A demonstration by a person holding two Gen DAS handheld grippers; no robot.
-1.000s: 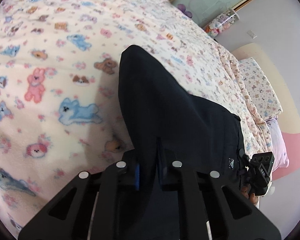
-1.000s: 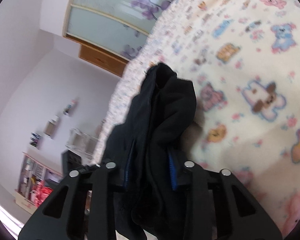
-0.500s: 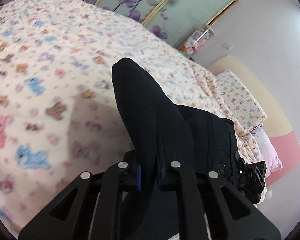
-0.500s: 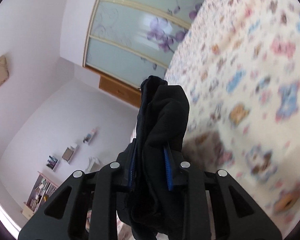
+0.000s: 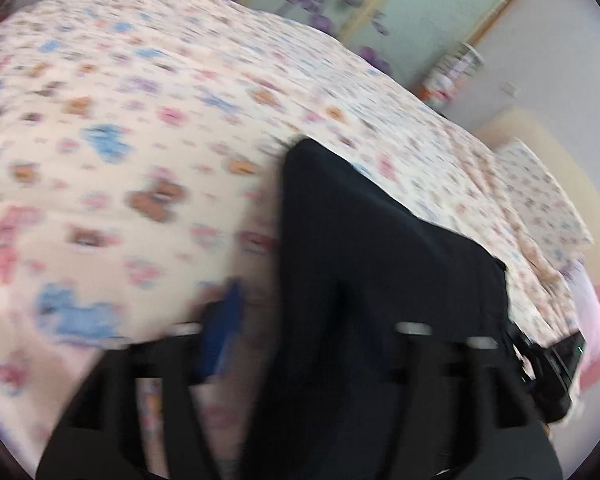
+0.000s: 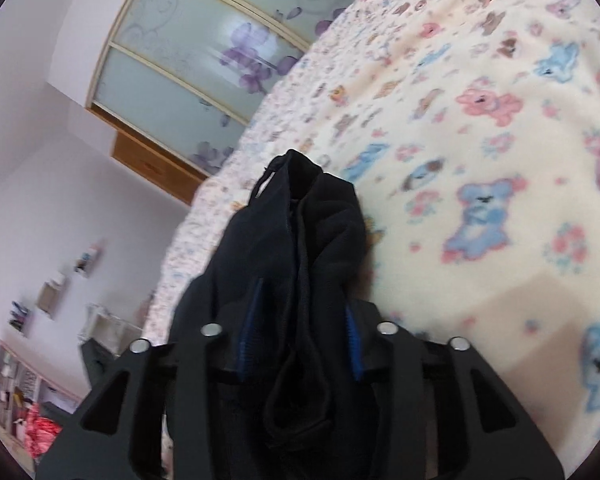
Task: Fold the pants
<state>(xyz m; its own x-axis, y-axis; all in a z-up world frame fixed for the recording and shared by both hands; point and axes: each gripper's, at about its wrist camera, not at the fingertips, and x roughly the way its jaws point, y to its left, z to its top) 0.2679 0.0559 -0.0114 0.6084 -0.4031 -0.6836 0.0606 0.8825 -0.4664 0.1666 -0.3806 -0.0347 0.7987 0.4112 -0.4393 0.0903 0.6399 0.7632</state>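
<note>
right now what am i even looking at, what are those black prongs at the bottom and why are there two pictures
Those black prongs are handheld grippers, one in each of a person's hands, not a robot arm. Each carries a fisheye camera looking forward along its two fingers, so you get one picture per hand.

The left-hand picture shows the left gripper; its jaws have just been opening and now stand wide, with the black pants still lying between them, against one side only. At the right edge you can see the other gripper.

The right-hand picture shows the right gripper. Its jaws have also just been opening, with a bunched part of the pants between the blue pads; whether they still press the cloth is unclear.

Underneath is a bed with a cream blanket printed with cartoon animals. Behind is a frosted sliding wardrobe with purple flowers.
</note>
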